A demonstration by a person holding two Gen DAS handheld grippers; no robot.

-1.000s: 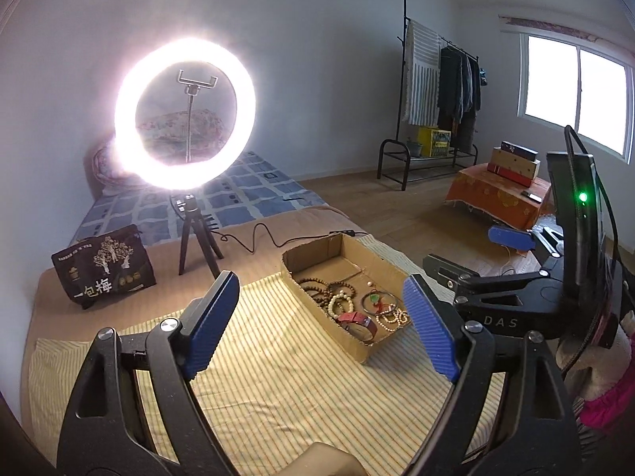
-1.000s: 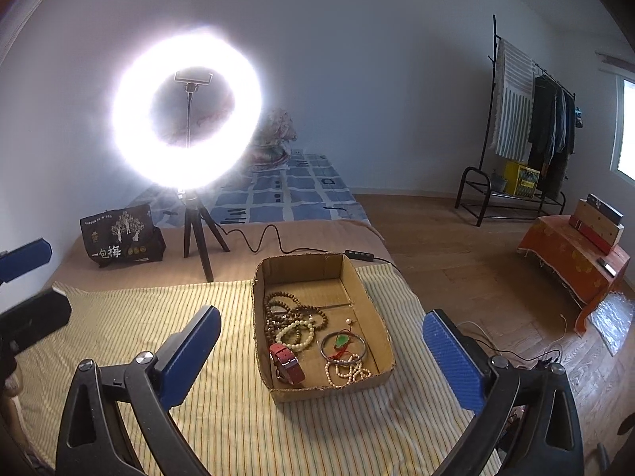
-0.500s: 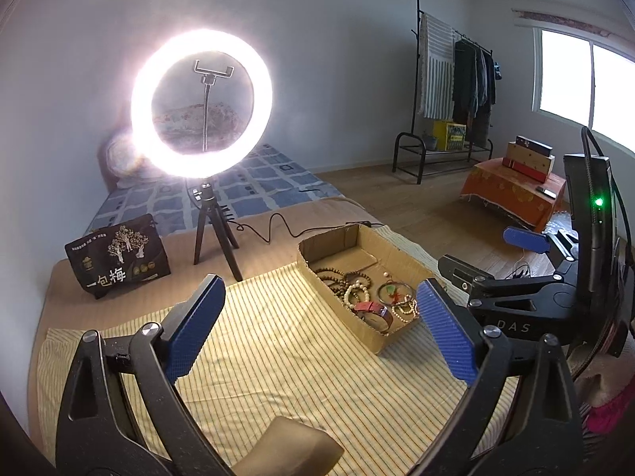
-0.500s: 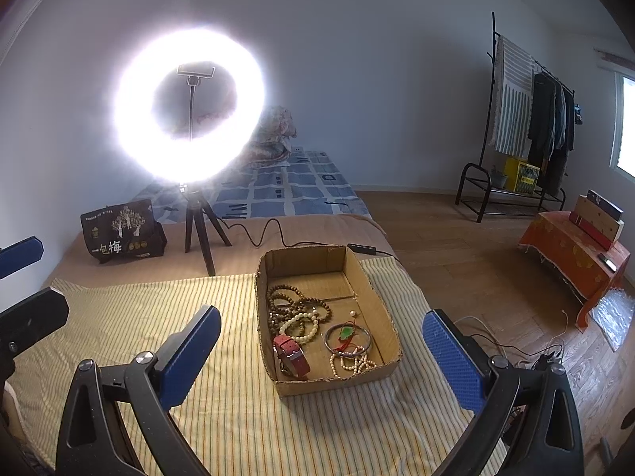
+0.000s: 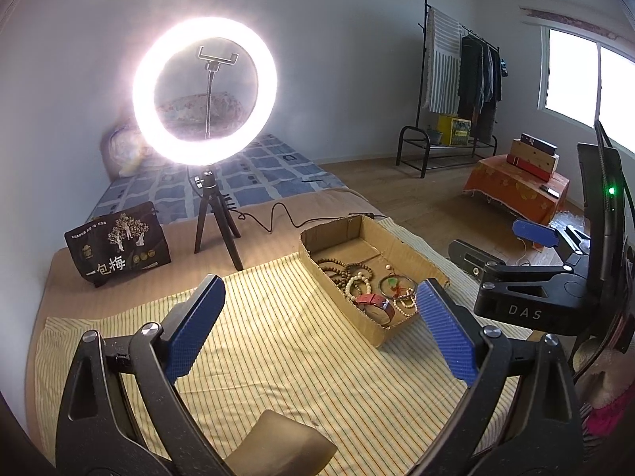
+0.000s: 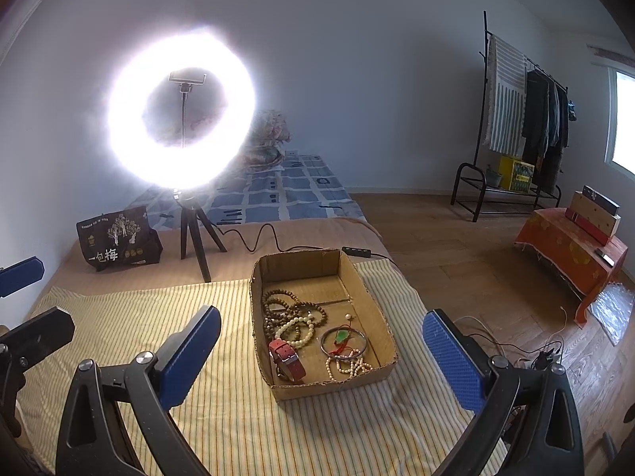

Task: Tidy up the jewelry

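A shallow cardboard box (image 6: 359, 289) (image 5: 420, 261) sits on a yellow striped cloth. It holds dark wooden bead bracelets (image 6: 281, 305), a cream bead bracelet (image 6: 295, 329), a red strap watch (image 6: 285, 359) (image 5: 375, 303), a metal bangle with a green charm (image 6: 343, 341) and a pearl strand (image 6: 349, 367). My left gripper (image 5: 317, 329) is open and empty, above the cloth to the box's left. My right gripper (image 6: 321, 357) is open and empty, just before the box's near edge; it also shows in the left wrist view (image 5: 532, 273).
A lit ring light on a tripod (image 6: 182, 119) stands behind the cloth (image 6: 131, 317), its cable running right. A black snack bag (image 6: 117, 238) stands at the back left. The bed's right edge drops to a wooden floor (image 6: 456, 261). A tan object (image 5: 285, 444) lies under my left gripper.
Both grippers have shifted a little; the box now sits closer in each view. Both jaws stay open and nothing in the box has moved.
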